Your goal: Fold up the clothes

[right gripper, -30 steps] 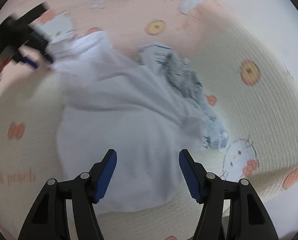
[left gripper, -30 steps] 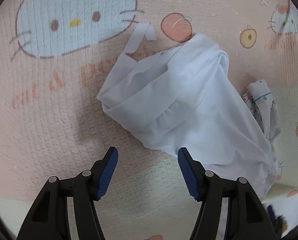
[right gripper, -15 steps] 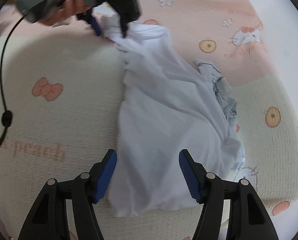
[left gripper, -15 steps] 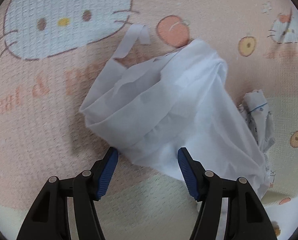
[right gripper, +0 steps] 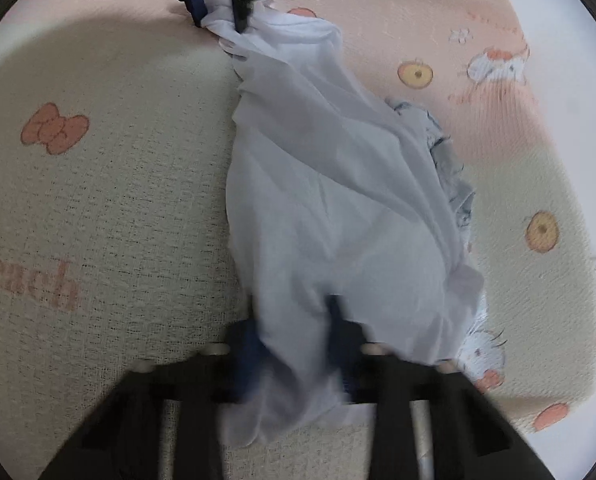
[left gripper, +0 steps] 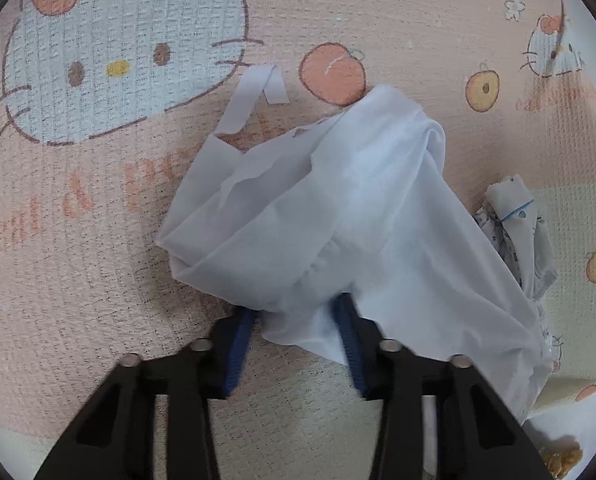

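Right now both ends of the white garment (right gripper: 338, 208) are being taken hold of where it lies crumpled on the cartoon-print mat (right gripper: 110, 208). The left gripper (left gripper: 296, 334) and the right gripper (right gripper: 298, 344) have just been closing, each with a bunch of cloth between its jaws. Next, I'd say, comes lifting and pulling it out flat, clear of the patterned cloth (left gripper: 514, 224) beside it.

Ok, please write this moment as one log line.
step: grasp | left tongs: closing on white garment | right tongs: closing on its other end | mat: under it
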`<action>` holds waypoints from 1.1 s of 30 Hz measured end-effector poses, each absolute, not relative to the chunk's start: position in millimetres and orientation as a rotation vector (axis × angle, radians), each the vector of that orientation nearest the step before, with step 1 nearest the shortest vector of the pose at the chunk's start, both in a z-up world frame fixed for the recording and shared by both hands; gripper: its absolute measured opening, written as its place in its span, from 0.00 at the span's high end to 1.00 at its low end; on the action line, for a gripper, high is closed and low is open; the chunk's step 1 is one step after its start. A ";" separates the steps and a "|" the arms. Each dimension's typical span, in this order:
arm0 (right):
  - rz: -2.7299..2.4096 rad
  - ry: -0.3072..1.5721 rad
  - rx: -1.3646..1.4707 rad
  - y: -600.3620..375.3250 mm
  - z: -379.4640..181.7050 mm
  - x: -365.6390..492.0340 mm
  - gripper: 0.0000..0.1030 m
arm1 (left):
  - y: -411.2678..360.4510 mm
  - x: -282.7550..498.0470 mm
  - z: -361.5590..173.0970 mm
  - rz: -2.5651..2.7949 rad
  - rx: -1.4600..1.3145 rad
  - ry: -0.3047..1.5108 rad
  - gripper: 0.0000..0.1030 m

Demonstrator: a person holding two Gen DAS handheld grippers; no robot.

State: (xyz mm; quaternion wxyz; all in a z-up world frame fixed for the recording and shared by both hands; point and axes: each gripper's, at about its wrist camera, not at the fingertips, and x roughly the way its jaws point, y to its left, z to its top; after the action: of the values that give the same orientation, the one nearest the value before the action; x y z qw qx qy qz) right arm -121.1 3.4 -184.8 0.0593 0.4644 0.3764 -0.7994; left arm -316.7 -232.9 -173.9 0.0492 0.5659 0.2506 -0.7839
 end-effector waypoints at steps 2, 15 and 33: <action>-2.422 1.082 1.420 6.9 -178.2 -123.0 0.91 | -235.3 -315.7 -169.9 -2.408 1.713 0.762 0.85; -2.653 0.899 1.395 61.1 -112.8 -138.5 0.93 | -229.6 -310.8 -87.2 -2.547 1.535 0.623 0.94; -2.482 0.423 1.545 102.0 -111.6 -141.0 0.78 | -194.8 -300.9 -114.0 -2.449 1.806 1.011 0.37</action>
State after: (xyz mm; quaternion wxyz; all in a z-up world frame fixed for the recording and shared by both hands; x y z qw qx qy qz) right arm -141.0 102.0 -111.6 0.0935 0.5207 0.1426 -0.8365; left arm -300.9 -194.8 -114.0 -0.0326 0.5629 0.3151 -0.7634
